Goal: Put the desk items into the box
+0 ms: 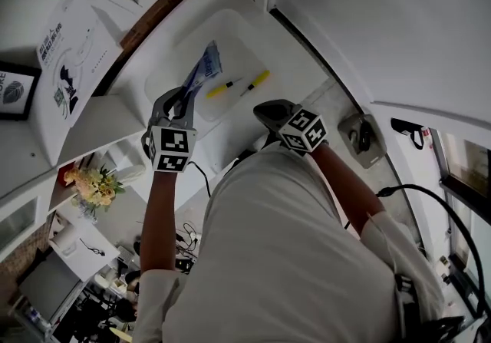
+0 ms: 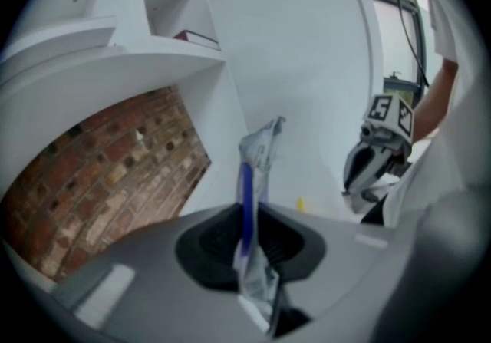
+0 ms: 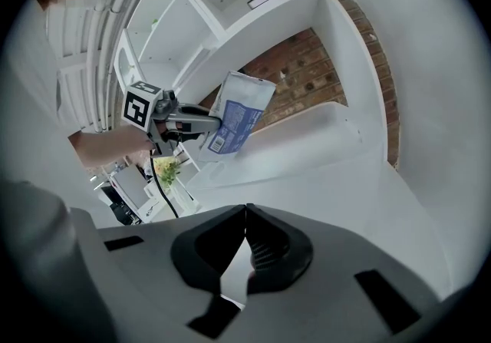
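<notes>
- My left gripper (image 2: 249, 219) was pinching a blue-and-white packet (image 1: 205, 65) by one end. The packet was above the white box (image 1: 230, 38), not yet resting in it. The hold was only on a thin, flat edge, so I judged the packet could slip out early and land on the desk (image 1: 295, 61) beside the box.
- The packet stuck out long and floppy from the jaws. If I had let go with it angled over the rim, it might have leaned on the wall and tipped out instead of dropping flat.
- Two yellow pens (image 1: 225, 89) already lay in the box, just beside where the packet was headed. A careless descent could have knocked them or left the packet propped across them.
- My right gripper (image 3: 245, 215) had its jaws pressed together on nothing and sat near the box's closer edge. Swinging it in while the left was over the box risked the two tools colliding.
- The box looked light. A bump on its rim could have pushed it along the desk.
</notes>
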A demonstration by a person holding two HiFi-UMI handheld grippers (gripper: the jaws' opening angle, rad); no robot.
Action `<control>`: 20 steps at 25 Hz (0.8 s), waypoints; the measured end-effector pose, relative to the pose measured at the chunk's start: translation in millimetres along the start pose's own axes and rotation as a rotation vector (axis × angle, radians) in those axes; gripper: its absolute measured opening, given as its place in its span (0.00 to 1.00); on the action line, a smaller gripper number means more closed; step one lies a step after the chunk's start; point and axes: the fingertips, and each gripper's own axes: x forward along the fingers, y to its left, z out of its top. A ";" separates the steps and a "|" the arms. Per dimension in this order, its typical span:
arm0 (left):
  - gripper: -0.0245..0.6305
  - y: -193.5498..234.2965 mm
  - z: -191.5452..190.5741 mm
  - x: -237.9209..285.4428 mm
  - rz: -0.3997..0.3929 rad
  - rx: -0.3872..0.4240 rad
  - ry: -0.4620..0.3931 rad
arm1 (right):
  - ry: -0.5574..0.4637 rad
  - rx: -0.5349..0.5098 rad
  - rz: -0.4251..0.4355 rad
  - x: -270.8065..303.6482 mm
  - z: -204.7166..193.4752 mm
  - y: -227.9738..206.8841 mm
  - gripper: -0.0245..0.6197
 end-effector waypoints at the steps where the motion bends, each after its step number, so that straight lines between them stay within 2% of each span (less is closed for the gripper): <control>1: 0.11 -3.2 2.0 6.9 -0.013 0.011 0.004 | -0.003 0.005 -0.004 -2.3 -0.5 -2.9 0.04; 8: 0.12 -16.9 -2.0 57.9 -0.070 0.071 0.071 | -0.007 0.031 -0.028 -13.6 -2.6 -22.0 0.04; 13: 0.12 -26.1 -14.9 91.5 -0.111 0.047 0.111 | -0.006 0.050 -0.032 -20.4 3.5 -38.4 0.04; 20: 0.12 -37.3 -52.2 145.4 -0.182 -0.012 0.215 | 0.017 0.065 -0.040 -33.8 5.8 -58.5 0.04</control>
